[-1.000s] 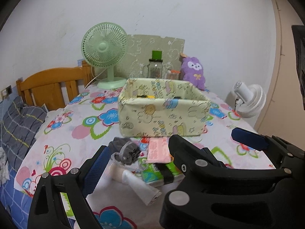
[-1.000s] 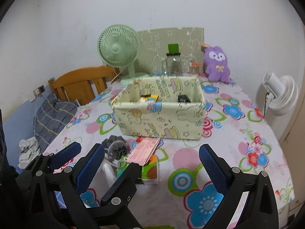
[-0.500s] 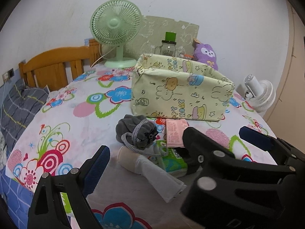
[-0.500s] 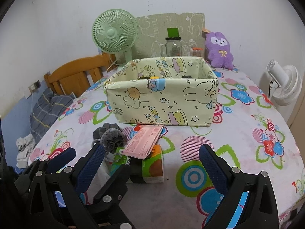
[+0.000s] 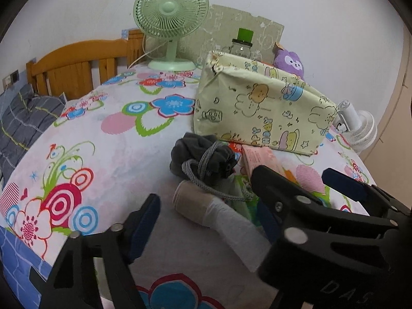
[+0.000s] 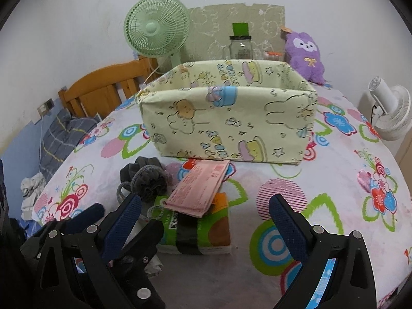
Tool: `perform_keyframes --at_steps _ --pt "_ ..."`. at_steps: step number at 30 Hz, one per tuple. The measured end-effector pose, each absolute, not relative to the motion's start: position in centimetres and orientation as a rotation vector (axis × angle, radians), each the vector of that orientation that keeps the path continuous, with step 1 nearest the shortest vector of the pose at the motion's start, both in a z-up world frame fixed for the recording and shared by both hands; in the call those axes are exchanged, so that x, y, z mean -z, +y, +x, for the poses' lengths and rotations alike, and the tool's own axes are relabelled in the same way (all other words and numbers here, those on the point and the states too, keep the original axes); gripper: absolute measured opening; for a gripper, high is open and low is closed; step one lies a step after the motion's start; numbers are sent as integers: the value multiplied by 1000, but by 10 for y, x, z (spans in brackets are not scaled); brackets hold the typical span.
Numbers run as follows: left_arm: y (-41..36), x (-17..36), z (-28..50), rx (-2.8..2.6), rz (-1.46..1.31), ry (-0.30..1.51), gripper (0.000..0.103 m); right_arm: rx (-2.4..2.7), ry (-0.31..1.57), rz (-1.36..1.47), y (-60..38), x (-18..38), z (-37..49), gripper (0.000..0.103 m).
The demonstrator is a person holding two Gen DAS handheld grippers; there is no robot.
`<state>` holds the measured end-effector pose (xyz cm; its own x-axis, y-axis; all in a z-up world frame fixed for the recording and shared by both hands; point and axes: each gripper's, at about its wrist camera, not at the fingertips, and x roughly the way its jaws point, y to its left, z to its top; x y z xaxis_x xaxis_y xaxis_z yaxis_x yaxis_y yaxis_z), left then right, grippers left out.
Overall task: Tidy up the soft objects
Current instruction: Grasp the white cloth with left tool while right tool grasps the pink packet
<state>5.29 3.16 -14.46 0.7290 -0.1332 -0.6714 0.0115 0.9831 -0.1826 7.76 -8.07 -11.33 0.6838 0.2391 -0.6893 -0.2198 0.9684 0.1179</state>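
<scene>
A pale yellow cartoon-print fabric box (image 5: 262, 110) (image 6: 229, 121) stands on the flowered table. In front of it lie a dark grey drawstring pouch (image 5: 203, 158) (image 6: 146, 177), a rolled beige and white sock (image 5: 219, 216), a green and orange tissue pack (image 6: 195, 229) and a pink packet (image 6: 203, 188) resting on that pack. My left gripper (image 5: 203, 219) is open, low over the sock. My right gripper (image 6: 203, 221) is open and empty, with the tissue pack between its fingers. In the left wrist view the right gripper (image 5: 309, 188) hides most of the tissue pack.
A green desk fan (image 5: 170, 20) (image 6: 157, 33), a glass jar with a green lid (image 6: 240, 43) and a purple plush toy (image 6: 305, 54) stand behind the box. A white fan (image 6: 388, 110) is at the right edge. A wooden bed frame (image 5: 77, 69) and grey bedding (image 5: 23, 126) lie left.
Both grippers have dropped lower and moved forward toward the pile in front of the box. The objects look larger and closer. Both stay open.
</scene>
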Motion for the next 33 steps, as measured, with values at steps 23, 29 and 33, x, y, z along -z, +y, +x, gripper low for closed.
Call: perform_keyframes --at_steps 23,29,33 --pt "39 136 43 129 -111 753 32 -253 823 4 -62 120 77 100" --pt "40 134 42 142 -106 765 32 -248 827 21 -65 119 75 100" --pt "40 133 47 122 -99 762 29 -234 842 41 -69 119 80 100"
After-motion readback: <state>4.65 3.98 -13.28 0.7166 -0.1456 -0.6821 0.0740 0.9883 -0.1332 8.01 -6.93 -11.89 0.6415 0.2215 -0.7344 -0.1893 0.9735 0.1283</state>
